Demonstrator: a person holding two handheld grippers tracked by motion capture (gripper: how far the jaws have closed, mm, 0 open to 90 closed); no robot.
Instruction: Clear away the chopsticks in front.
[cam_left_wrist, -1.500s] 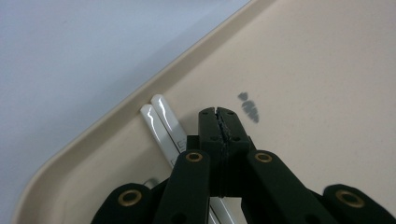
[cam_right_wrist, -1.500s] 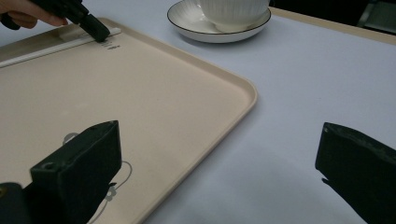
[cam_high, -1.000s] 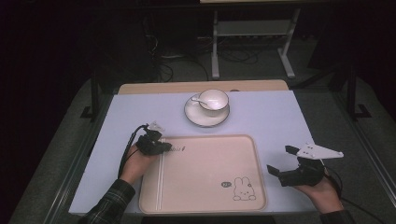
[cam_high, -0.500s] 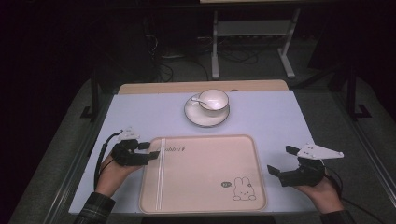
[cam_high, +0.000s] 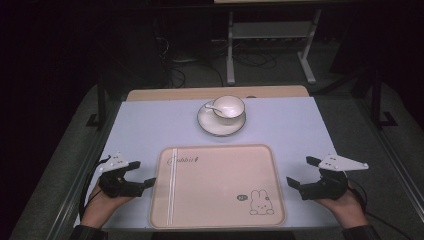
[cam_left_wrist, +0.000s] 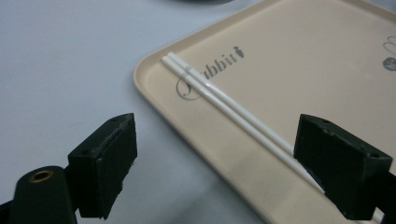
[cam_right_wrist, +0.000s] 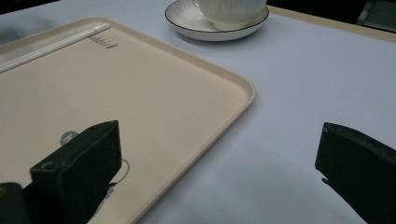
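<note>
White chopsticks lie along the beige tray's nine-o'clock edge in the high view; both grippers flank it.

Left gripper view: the left gripper's jaws, just opened, stand apart and empty.

Right gripper view: the right gripper gapes empty.

Chopsticks look placed; next likely the cup at twelve o'clock.

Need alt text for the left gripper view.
A pair of white chopsticks lies side by side along the edge of a beige tray on a pale table. The left gripper is open, nothing between its jaws.
</note>
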